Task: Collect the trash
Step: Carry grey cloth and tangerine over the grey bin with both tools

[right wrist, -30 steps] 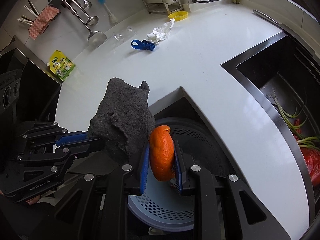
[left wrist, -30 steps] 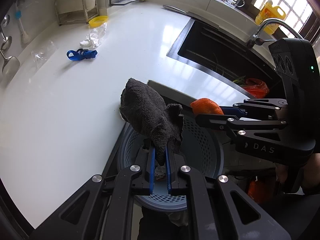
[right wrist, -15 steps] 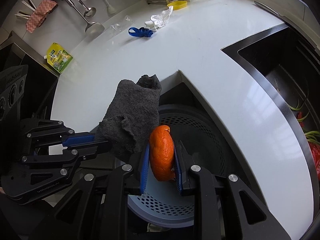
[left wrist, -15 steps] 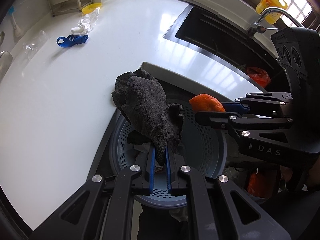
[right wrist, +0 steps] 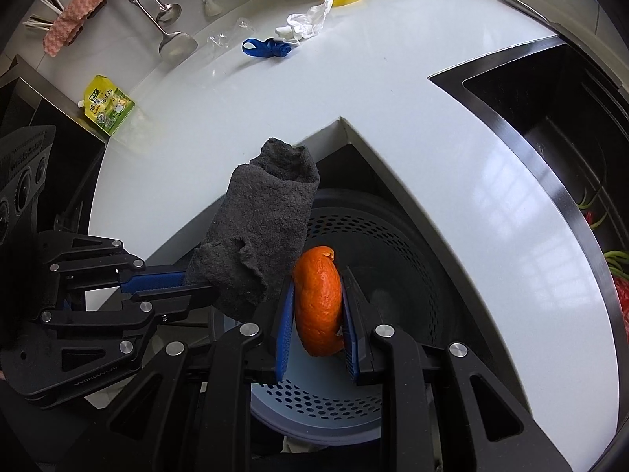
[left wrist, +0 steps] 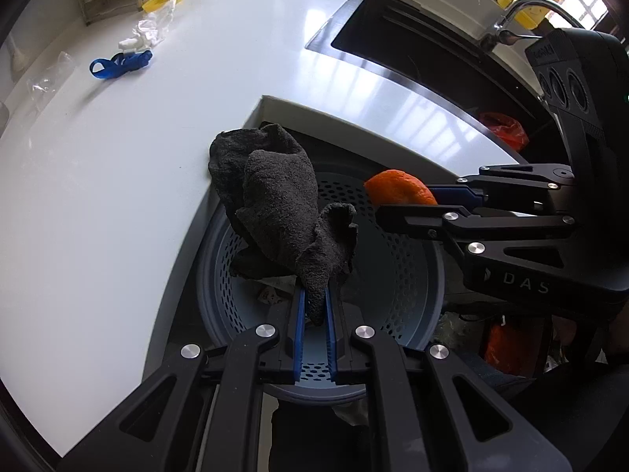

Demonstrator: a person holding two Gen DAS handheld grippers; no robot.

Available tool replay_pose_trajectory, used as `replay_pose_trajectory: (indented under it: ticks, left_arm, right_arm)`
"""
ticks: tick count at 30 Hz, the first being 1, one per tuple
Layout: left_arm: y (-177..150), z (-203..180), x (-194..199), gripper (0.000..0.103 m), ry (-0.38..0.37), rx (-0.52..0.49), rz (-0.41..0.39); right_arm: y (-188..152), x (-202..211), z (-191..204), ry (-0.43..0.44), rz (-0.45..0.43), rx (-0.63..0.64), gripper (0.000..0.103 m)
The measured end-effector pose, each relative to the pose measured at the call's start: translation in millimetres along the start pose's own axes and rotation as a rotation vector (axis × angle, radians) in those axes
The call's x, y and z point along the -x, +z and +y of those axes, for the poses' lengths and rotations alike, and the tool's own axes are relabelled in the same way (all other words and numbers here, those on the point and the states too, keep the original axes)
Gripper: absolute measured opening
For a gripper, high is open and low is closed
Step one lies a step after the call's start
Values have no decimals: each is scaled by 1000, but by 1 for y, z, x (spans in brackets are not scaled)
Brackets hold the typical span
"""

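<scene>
My left gripper [left wrist: 315, 306] is shut on a dark grey rag [left wrist: 275, 212] and holds it over the grey perforated trash bin [left wrist: 409, 275] below the counter's corner. My right gripper [right wrist: 317, 306] is shut on an orange peel [right wrist: 319, 303], also above the bin [right wrist: 393, 236]. The rag [right wrist: 263, 244] hangs just left of the peel; the peel [left wrist: 399, 190] shows at the right in the left wrist view. Some scraps lie in the bin.
On the white counter [left wrist: 118, 181] lie a blue strap [left wrist: 120, 66], crumpled white paper [left wrist: 151, 31], clear plastic [right wrist: 224, 37] and a yellow-green pouch [right wrist: 108, 104]. A black sink [right wrist: 550, 98] holds greens and a red bag. Ladles hang on the back wall.
Both grippers have moved further out over the bin with the rag and the peel still held. The counter has receded in both views.
</scene>
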State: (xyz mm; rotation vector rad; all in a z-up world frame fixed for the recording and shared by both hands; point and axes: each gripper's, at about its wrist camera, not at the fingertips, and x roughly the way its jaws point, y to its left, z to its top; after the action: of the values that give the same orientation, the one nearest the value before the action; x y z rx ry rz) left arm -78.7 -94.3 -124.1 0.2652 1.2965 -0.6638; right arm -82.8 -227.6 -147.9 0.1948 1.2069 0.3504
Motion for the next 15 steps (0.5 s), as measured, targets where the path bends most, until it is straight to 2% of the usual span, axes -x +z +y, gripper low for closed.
replay_pose_trajectory:
  ticks: [15]
  left_arm:
    - [-1, -8, 0, 9, -10, -32, 15]
  right_arm:
    - [-3, 2, -5, 7, 4, -12, 22]
